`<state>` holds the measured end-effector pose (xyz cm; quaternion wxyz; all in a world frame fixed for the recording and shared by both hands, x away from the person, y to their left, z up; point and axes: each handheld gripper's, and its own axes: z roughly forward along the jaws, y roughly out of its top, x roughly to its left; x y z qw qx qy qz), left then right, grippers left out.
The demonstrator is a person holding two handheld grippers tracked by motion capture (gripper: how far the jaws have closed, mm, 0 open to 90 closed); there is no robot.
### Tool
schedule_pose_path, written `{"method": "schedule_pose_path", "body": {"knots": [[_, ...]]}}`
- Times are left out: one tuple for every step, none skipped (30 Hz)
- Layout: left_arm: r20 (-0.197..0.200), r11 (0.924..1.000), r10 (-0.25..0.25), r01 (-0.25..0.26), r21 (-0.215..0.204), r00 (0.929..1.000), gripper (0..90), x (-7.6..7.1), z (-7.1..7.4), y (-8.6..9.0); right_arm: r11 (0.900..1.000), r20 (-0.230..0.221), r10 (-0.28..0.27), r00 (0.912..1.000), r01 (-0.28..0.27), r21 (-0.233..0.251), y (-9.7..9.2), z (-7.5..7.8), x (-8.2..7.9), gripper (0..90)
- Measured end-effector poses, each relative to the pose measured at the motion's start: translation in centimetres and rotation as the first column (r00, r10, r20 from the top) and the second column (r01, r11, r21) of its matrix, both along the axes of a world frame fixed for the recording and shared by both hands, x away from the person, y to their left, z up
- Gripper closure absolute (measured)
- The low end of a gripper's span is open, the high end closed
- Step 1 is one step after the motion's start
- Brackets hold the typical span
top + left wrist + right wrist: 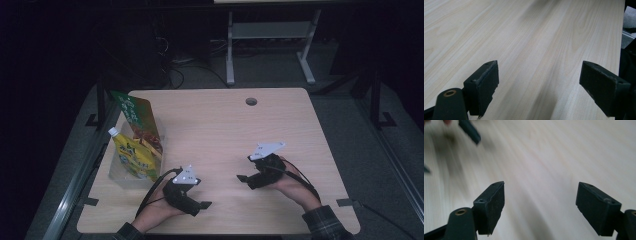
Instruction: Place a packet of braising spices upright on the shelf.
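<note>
My left gripper (pixel 200 200) rests low over the wooden table (pixel 225 130) near its front edge, held by a hand. In the left gripper view its jaws (pixel 539 67) stand wide apart over bare wood, with nothing between them. My right gripper (pixel 246 181) hovers right of centre and points left toward the other one. It is open too, with only blurred tabletop between its jaws (pixel 540 186). A dark jaw of the left gripper (pixel 470 131) shows at the top left of the right gripper view.
A clear plastic bin (pixel 120 177) stands at the table's left edge. It holds a tall green snack bag (pixel 137 117) and a yellow pouch (pixel 132 157) with a white cap. A round cable hole (pixel 251 101) lies near the far edge. A white desk frame (pixel 230 50) stands beyond.
</note>
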<state>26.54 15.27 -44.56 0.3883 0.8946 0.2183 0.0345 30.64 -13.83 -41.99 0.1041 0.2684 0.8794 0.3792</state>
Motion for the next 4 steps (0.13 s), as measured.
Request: {"method": "schedule_pose_path", "body": {"knots": [[0.001, 1.0, 0.0, 0.0, 0.001, 1.0, 15.3, 0.02, 0.0, -0.01, 0.9999, -0.012, -0.008, 0.9999, 0.008, -0.009, -0.44, -0.36, -0.35, 22.1], [0.001, 1.0, -0.001, 0.001, 0.0, 1.0, 15.3, 0.05, -0.01, -0.01, 0.9998, -0.02, -0.015, 0.9997, 0.015, -0.009, -0.86, -0.74, -0.7, 21.9], [0.001, 1.0, 0.002, -0.002, -0.004, 1.0, 15.3, 0.05, -0.02, -0.04, 0.9998, -0.026, -0.017, 0.9995, 0.017, -0.009, -1.08, -0.9, -0.86, 21.4], [0.003, 1.0, 0.0, 0.0, -0.001, 1.0, 15.3, 0.07, -0.01, -0.02, 0.9998, -0.031, -0.018, 0.9993, 0.018, -0.012, -1.31, -1.03, -1.02, 20.7]]}}
